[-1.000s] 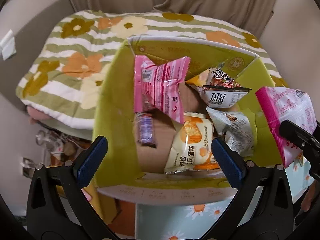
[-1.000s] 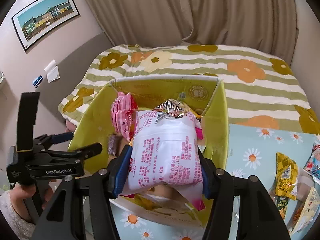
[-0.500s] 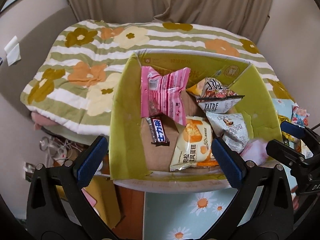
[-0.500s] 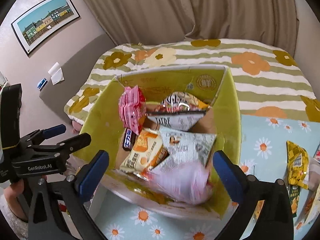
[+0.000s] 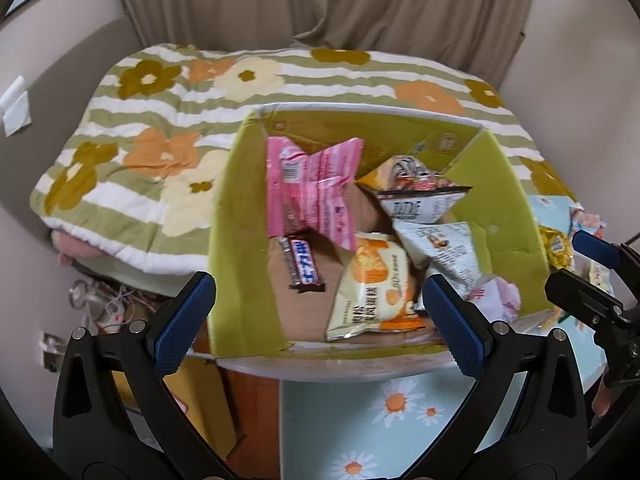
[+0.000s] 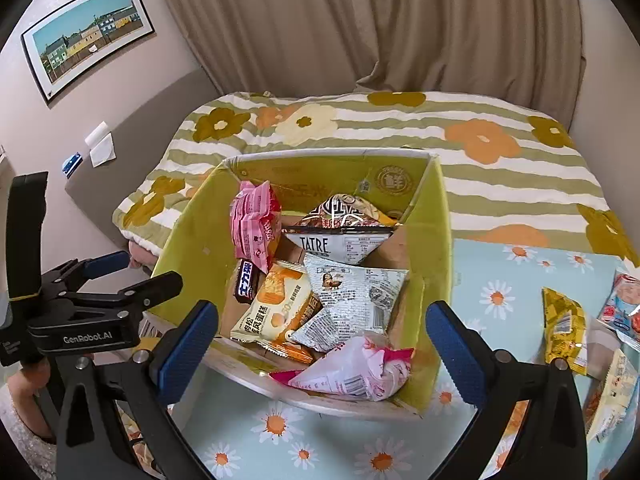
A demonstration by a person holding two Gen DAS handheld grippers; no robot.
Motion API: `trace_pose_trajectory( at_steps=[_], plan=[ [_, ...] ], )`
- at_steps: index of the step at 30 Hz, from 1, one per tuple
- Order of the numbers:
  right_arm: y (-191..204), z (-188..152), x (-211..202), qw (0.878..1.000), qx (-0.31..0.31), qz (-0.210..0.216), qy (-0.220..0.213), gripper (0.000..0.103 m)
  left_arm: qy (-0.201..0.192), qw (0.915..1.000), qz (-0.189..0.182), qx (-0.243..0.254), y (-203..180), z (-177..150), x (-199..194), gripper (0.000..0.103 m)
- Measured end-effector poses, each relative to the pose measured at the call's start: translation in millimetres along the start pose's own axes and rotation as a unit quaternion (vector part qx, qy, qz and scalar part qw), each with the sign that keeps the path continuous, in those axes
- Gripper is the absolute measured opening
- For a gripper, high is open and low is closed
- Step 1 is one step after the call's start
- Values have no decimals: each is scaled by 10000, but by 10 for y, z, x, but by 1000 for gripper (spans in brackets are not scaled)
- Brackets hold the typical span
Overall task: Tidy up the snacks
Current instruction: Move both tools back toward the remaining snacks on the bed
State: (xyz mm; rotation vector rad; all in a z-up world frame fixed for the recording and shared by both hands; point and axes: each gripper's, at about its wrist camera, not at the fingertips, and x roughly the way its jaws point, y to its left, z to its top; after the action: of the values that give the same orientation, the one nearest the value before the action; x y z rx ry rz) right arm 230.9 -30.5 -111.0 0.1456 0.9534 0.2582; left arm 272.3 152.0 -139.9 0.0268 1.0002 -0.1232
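Directly ahead of both claws, a green cardboard box [image 6: 434,240] sits at the bench [image 6: 500,280] edge, holding the sorted snacks. The right claw [image 6: 320,344] is spread wide and grips nothing; just beyond its blue fingertips [image 6: 188,340], a crumpled pink-and-white packet [image 6: 352,372] lies inside the box against the near wall. Farther in lie a silver-grey packet [image 6: 356,292], an orange-and-cream cake packet [image 6: 276,308], a dark chocolate bar [image 6: 245,286], a white TATRE pouch [image 6: 340,236] and a pink striped packet [image 6: 256,228] leaning at the far left. To the claw's right, loose snacks remain on the daisy-print bench cover, among them a yellow packet [image 6: 564,330]. The left claw [image 5: 320,312] is likewise wide open and empty, poised before the box [image 5: 240,240] with the chocolate bar [image 5: 306,266] and cake packet [image 5: 372,288] between its fingertips [image 5: 188,320] in view. Off to its right appears the right claw [image 5: 580,268]; the left claw [image 6: 132,268] shows at the right camera's left edge. Behind the box, a flower-patterned quilt [image 6: 480,140] covers a bed.
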Motion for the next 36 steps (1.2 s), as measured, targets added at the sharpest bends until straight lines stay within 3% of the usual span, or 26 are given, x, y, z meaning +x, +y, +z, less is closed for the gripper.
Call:
trace_pose_trajectory(
  at_steps=[7, 14, 27, 32, 36],
  plan=[
    [-144, -43, -282, 9994, 144, -225, -221, 103, -81, 9991, -254, 336, -319, 69, -84, 103],
    [-586, -150, -713, 9962, 411, -449, -629, 103, -236, 9964, -427, 687, -880, 106, -238, 103],
    [-1773, -579, -1450, 9877, 921, -840, -943, 103, -405, 9892, -899, 1089, -2419, 55, -373, 103],
    [-2182, -770, -1619, 9840, 1070, -946, -1068, 103, -213, 9868, -1033, 1230, -3000, -7, -236, 103],
    [-2476, -910, -1621, 9846, 1191, -886, -929, 103, 12, 9856, -1164, 1229, -3355, -50, -65, 103]
  ],
)
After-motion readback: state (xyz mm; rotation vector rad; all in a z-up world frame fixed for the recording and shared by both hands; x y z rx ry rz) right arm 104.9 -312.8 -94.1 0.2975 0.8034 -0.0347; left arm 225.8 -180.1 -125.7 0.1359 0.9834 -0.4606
